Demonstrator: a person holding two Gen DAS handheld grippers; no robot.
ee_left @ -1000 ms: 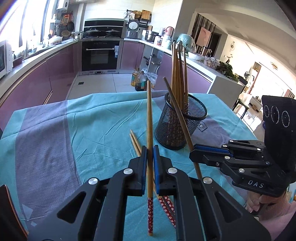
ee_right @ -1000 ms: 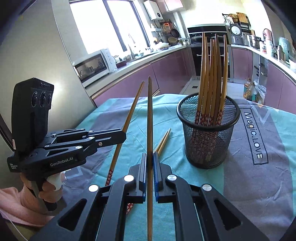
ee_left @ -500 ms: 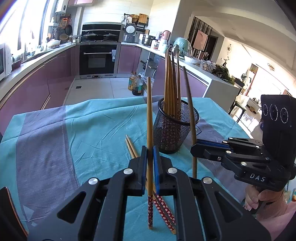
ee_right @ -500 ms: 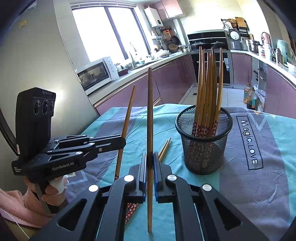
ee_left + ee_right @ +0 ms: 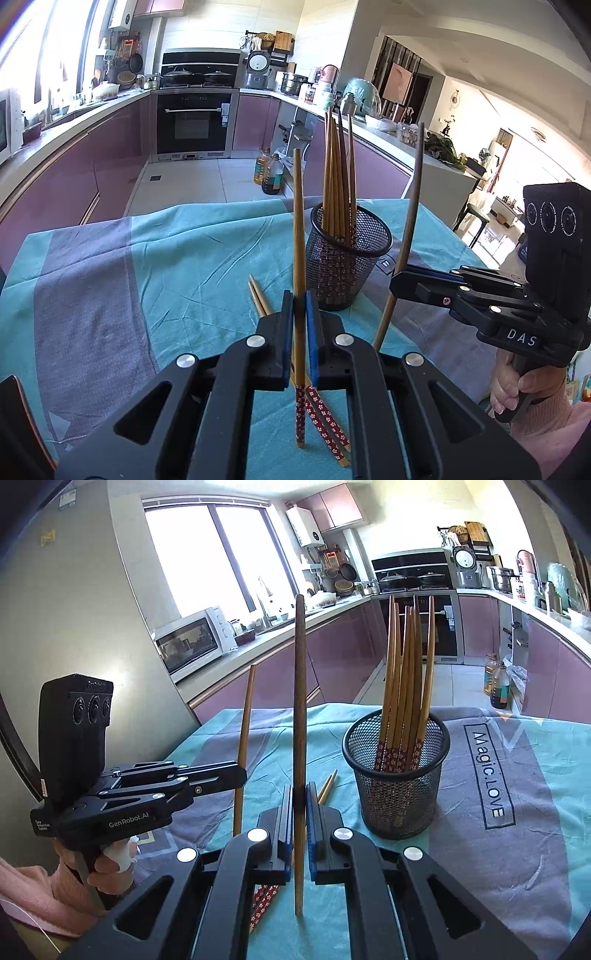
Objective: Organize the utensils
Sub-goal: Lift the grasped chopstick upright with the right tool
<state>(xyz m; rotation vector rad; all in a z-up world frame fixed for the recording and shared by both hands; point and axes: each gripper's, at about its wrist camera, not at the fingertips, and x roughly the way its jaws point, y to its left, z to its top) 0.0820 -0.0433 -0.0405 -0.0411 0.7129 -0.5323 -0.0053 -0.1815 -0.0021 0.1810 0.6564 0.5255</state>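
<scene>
Holding one chopstick each, both hand-held grippers sit just short of the mesh holder. The left hand-held gripper (image 5: pixel 299 325) is clamped tight on a chopstick (image 5: pixel 298 236) standing near upright, patterned red end down, tapered tip up. The right hand-held gripper (image 5: pixel 300 808) is likewise closed fully on a second chopstick (image 5: pixel 300 701), also near vertical. This orientation matches the sticks already stored and, by judgement, allows a straight downward insertion.

The black mesh holder (image 5: pixel 349 258) stands on the desk (image 5: pixel 92 288), which is covered with a teal and grey cloth. It contains a bundle of chopsticks (image 5: pixel 338 177), patterned ends at the bottom, tips fanned upward. Two loose chopsticks (image 5: pixel 258 295) lie flat on the cloth beneath and just beside the left gripper, still to be collected.

Obstructions:
- The upright bundle occupies much of the holder mouth; an incoming stick must clear those tips and enter the free gap.
- In the left wrist view the right gripper (image 5: pixel 402 275) sits just beside the holder, so the two tools are likely to crowd each other if both approach together.

A kitchen counter, oven and oil bottles lie well beyond the desk.
</scene>
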